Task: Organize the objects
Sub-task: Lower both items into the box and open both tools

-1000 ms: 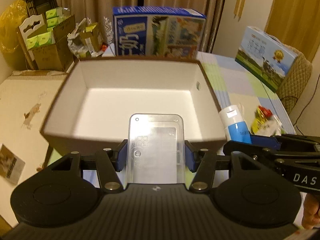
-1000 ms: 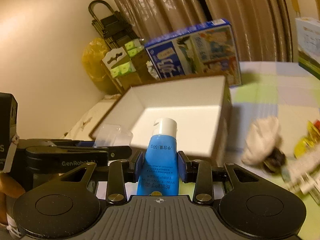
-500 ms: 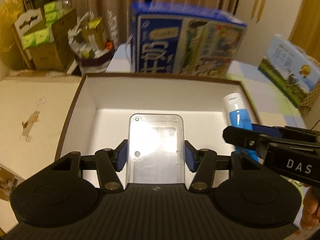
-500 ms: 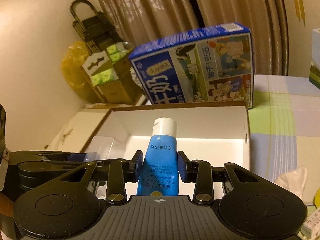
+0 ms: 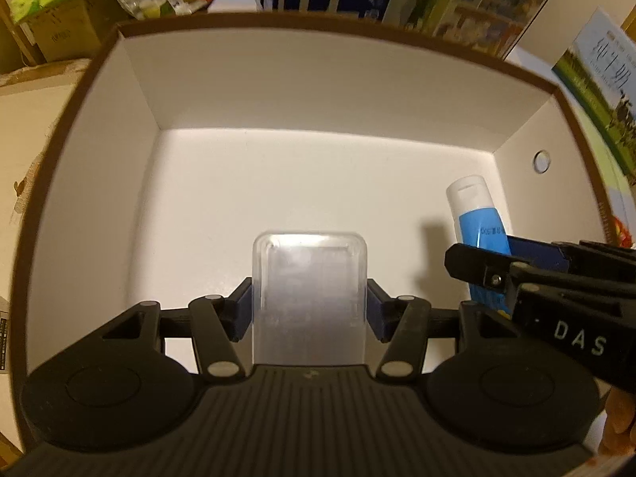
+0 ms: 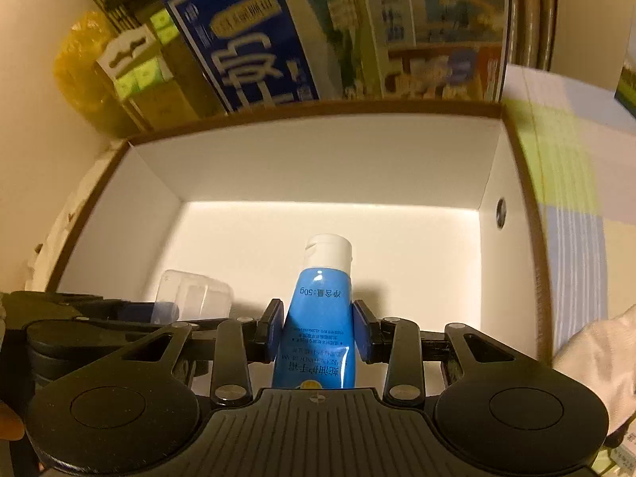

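Over the open white box [image 5: 131, 91] — brown-edged and otherwise bare inside — both my grippers now hang within its walls, where a second ago they were short of its near rim. My left gripper [image 5: 309, 310] pinches a clear plastic case [image 5: 309, 290] low over the box floor; my right gripper [image 6: 318, 332] clamps a blue tube [image 6: 320, 318], white cap forward, beside the right wall with its small round hole [image 5: 541, 161]. Neither item appears to be released yet — both pairs of pads are pressed against their loads. With the carry done, I judge the next step is setting both down and letting go. A blue milk carton [image 6: 254, 39] stands behind the box.
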`<state>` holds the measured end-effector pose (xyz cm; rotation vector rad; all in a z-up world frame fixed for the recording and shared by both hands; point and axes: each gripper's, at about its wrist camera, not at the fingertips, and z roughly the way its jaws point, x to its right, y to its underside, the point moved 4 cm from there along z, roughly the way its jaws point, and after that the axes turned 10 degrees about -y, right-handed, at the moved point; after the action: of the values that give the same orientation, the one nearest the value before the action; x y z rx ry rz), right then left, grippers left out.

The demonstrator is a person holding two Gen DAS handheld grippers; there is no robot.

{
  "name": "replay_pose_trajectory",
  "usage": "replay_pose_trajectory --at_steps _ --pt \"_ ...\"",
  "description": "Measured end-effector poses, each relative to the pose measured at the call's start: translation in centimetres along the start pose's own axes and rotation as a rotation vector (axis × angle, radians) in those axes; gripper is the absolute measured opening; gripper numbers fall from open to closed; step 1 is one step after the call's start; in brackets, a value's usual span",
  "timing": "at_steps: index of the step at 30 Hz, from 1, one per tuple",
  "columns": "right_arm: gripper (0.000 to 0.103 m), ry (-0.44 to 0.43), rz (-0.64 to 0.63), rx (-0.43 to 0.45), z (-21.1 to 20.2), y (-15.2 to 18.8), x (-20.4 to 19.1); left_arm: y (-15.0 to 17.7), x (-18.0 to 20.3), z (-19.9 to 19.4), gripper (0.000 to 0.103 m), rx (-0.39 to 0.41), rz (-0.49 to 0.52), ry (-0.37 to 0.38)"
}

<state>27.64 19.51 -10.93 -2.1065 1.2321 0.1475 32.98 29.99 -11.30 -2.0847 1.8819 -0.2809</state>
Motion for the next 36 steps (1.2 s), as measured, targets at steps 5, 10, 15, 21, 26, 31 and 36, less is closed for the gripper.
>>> replay_pose_trajectory --at_steps 5,10,15,21,26,31,36 --pt "0.034 0.006 0.018 -0.027 0.8 0.1 0.5 0.1 0.1 0.8 0.053 -0.032 0.029 0.005" --pt "0.035 0.01 0.04 -0.031 0.9 0.1 0.8 0.4 -0.3 0.4 0.067 -0.025 0.046 -0.011" --pt "0.035 -0.011 0.083 -0.02 0.3 0.0 0.9 -0.3 -0.6 -0.4 0.075 0.002 0.054 -0.011" --pt "0.052 -0.019 0.033 0.015 -1.8 -0.2 -0.3 0.1 -1.4 -2.4 0.078 0.04 0.039 0.005" --pt "0.06 -0.035 -0.002 0.049 -4.4 0.7 -1.5 0.8 -2.2 -4.6 0.079 0.077 0.026 0.004" --pt "0.064 -0.035 -0.033 0.08 -7.2 2.5 -2.5 2.2 -2.8 -7.4 0.081 0.124 0.014 -0.001" --pt "0.065 -0.043 -0.029 0.106 -9.9 4.3 -3.2 3.6 -2.4 -9.7 0.082 0.157 0.007 0.021"
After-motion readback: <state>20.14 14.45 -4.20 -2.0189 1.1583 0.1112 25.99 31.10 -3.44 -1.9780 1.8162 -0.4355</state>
